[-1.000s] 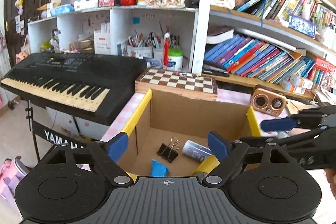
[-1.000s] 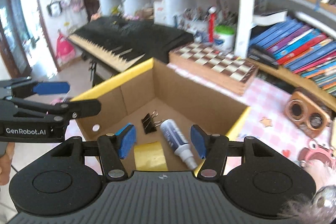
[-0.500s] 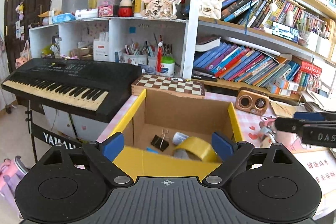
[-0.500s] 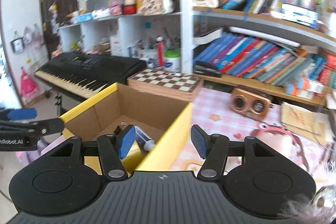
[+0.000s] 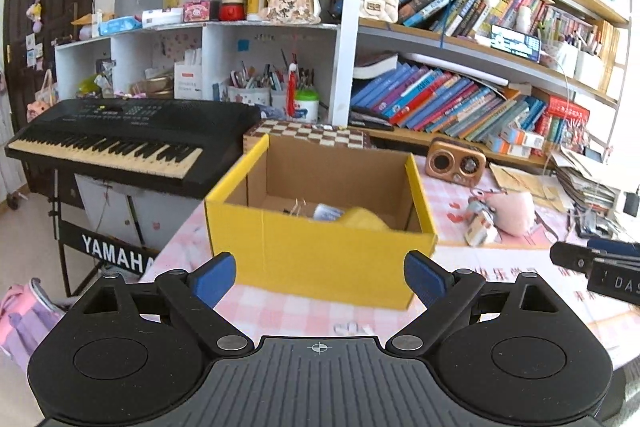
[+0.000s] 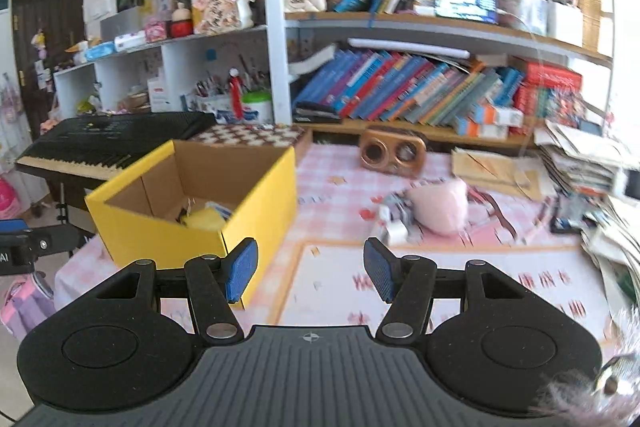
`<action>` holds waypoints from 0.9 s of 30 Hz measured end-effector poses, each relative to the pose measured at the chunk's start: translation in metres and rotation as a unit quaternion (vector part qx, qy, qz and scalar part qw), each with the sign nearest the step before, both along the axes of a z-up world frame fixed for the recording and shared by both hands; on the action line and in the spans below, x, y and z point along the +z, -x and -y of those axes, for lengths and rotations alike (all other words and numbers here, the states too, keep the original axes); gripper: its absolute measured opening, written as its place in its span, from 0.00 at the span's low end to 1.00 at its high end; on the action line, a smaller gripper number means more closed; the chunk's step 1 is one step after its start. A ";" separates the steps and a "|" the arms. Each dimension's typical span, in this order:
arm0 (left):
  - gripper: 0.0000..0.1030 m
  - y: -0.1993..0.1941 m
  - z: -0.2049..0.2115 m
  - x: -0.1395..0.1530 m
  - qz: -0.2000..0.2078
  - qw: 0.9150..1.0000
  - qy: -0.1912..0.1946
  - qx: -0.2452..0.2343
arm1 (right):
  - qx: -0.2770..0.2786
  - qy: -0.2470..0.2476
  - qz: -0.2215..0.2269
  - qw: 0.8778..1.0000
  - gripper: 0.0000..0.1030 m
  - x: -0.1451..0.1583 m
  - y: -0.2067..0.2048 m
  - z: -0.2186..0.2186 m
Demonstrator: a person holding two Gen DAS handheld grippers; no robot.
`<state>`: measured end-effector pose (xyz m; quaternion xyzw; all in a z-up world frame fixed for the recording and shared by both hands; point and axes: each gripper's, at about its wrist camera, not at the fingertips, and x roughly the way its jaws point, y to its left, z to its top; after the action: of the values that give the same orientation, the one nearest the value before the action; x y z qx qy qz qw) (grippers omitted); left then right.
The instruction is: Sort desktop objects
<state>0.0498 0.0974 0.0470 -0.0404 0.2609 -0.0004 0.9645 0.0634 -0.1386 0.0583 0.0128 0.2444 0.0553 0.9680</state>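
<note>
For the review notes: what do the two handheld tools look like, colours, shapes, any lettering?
Both the left tool and the right tool are matt black, with two round discs, a ribbed centre plate, silver pivot pins and blue pads. White lettering runs along the side, only partly readable.

the box (image 5: 320, 251) stands on the surface (image 5: 500, 267), the keyboard (image 5: 120, 139) to its left, the chessboard (image 5: 312, 137) just behind it, the speaker (image 5: 455, 163) and plush toy (image 5: 512, 207) to its right, bookshelves (image 5: 460, 95) behind.

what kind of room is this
Most likely a home study or a child's room: crowded bookshelves behind a desk with a pink checked cloth, a Yamaha keyboard beside it, and a pink plush toy on the desk.
</note>
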 end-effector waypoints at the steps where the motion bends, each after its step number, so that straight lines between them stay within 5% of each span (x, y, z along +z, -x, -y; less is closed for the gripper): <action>1: 0.91 0.004 0.001 -0.001 -0.002 1.000 0.000 0.000 | -0.005 0.000 -0.002 1.000 0.55 -0.003 0.006 0.001; 27: 0.91 0.040 0.045 -0.034 -0.049 0.995 -0.016 -0.082 | -0.021 0.015 -0.063 0.998 0.56 -0.046 0.077 -0.004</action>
<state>0.0100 0.0523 0.0127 -0.0038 0.3103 -0.0737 0.9478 -0.0141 -0.1341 0.0126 0.0073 0.3058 0.0305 0.9516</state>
